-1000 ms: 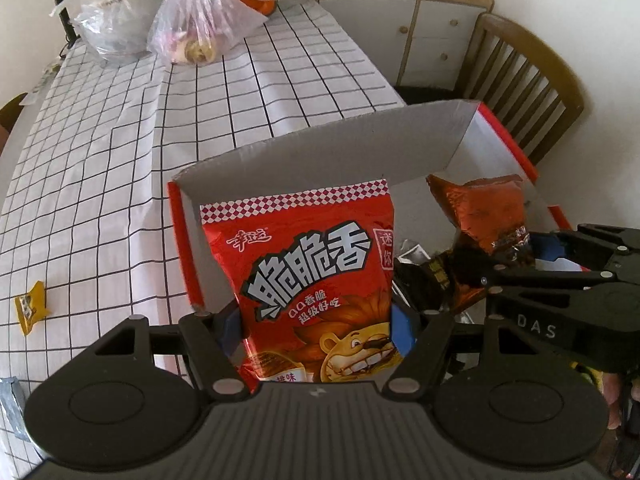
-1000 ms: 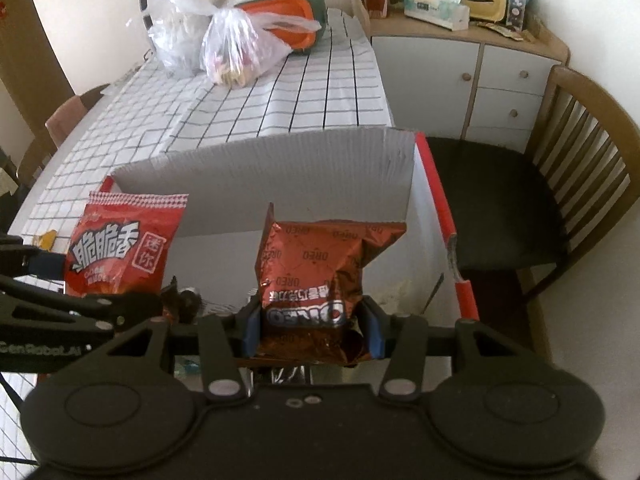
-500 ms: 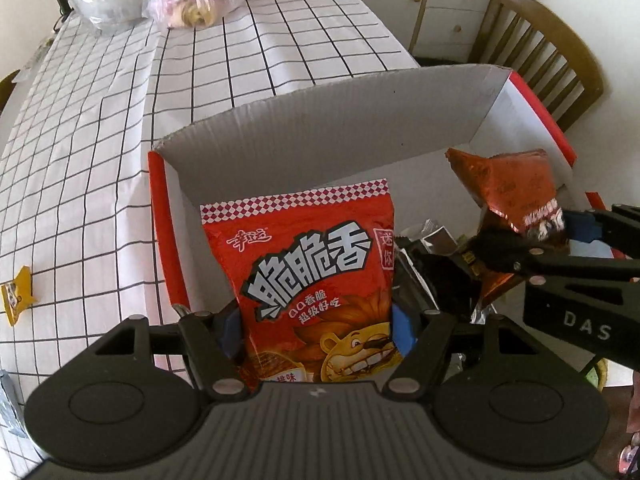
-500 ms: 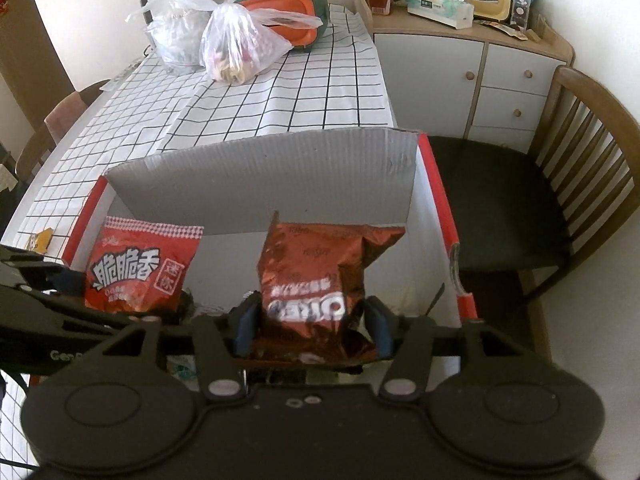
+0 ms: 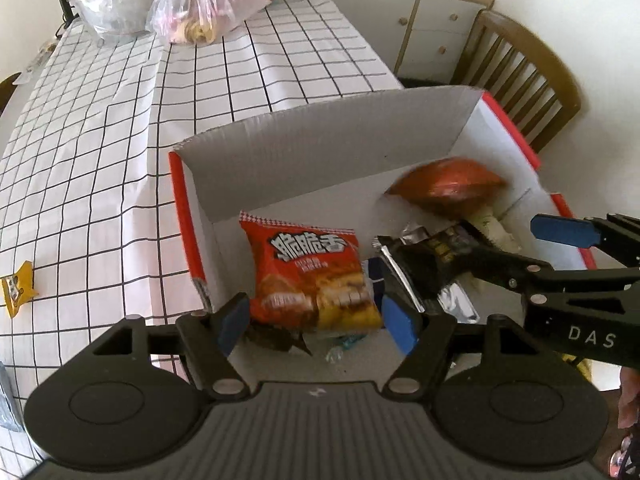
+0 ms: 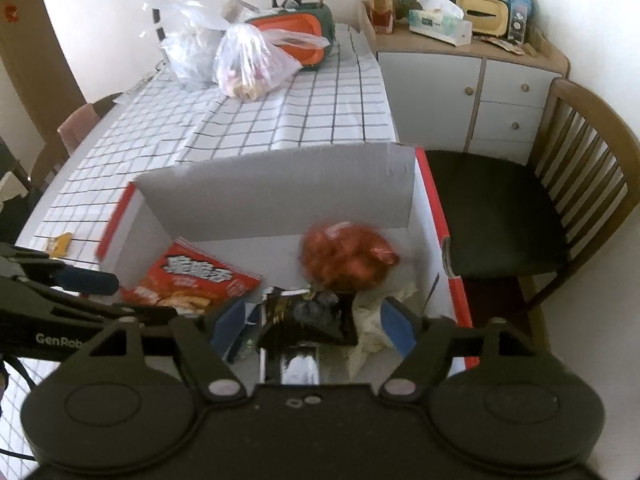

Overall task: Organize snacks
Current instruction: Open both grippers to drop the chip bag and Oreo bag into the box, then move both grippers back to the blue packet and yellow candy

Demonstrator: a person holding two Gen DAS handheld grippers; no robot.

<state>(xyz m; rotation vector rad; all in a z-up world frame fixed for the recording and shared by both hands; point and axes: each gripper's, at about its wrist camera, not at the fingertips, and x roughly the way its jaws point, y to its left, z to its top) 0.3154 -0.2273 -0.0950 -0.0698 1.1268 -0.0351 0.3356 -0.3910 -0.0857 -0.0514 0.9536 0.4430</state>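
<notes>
Now we've both grippers spread: left gripper, right gripper just opening. Red bag and brown bag lie in the box; a yellow packet at nine o'clock remains.

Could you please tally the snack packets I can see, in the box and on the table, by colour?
Red: 1, the red snack bag in the box.
Reddish-brown: 1, the blurred Oreo packet.
Black: 1, the black foil packet.
Yellow: 1, the small yellow packet on the table.
Total: 4.
</notes>
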